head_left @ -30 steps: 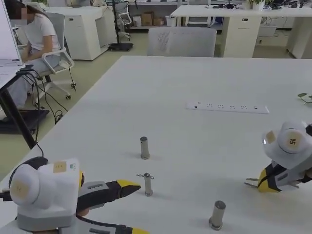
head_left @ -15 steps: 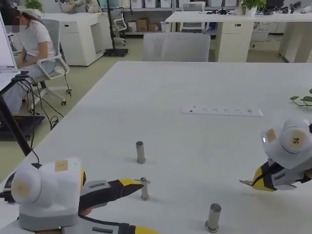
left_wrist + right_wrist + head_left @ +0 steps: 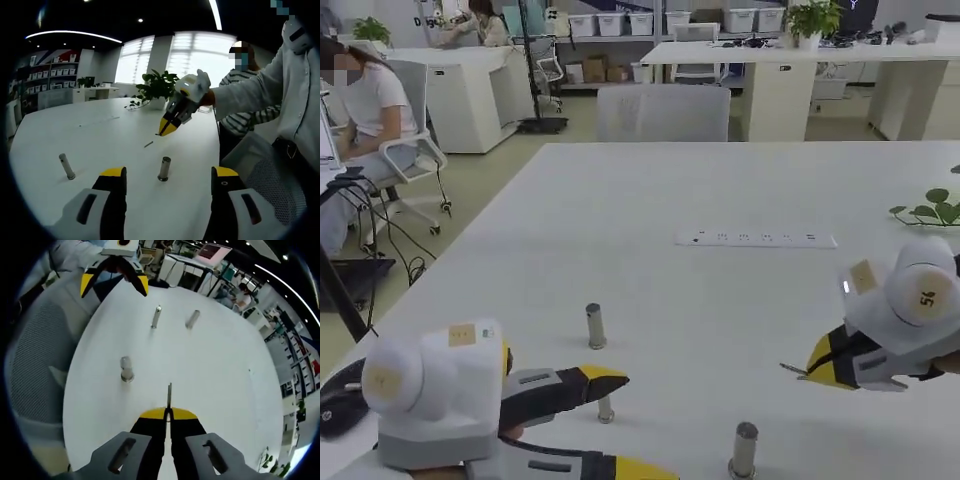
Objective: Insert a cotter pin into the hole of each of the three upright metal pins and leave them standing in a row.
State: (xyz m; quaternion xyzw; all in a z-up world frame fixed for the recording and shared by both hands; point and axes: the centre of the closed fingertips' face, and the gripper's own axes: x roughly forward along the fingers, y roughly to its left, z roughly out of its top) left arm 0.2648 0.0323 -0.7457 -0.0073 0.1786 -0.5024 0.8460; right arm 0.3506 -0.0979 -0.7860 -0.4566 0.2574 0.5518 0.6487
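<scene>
A thin metal cotter pin (image 3: 169, 395) is clenched in the right gripper (image 3: 168, 412), the left gripper (image 3: 167, 173) spread empty; alignment with the hole of the grey upright steel pin (image 3: 744, 450) nearest the white table's (image 3: 740, 190) front edge seems required.

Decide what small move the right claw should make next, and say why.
Probably carry the right claw, shut on a cotter pin, to the nearest metal pin and line the cotter pin up with its hole. That metal pin stands bare and apart from the claw.
</scene>
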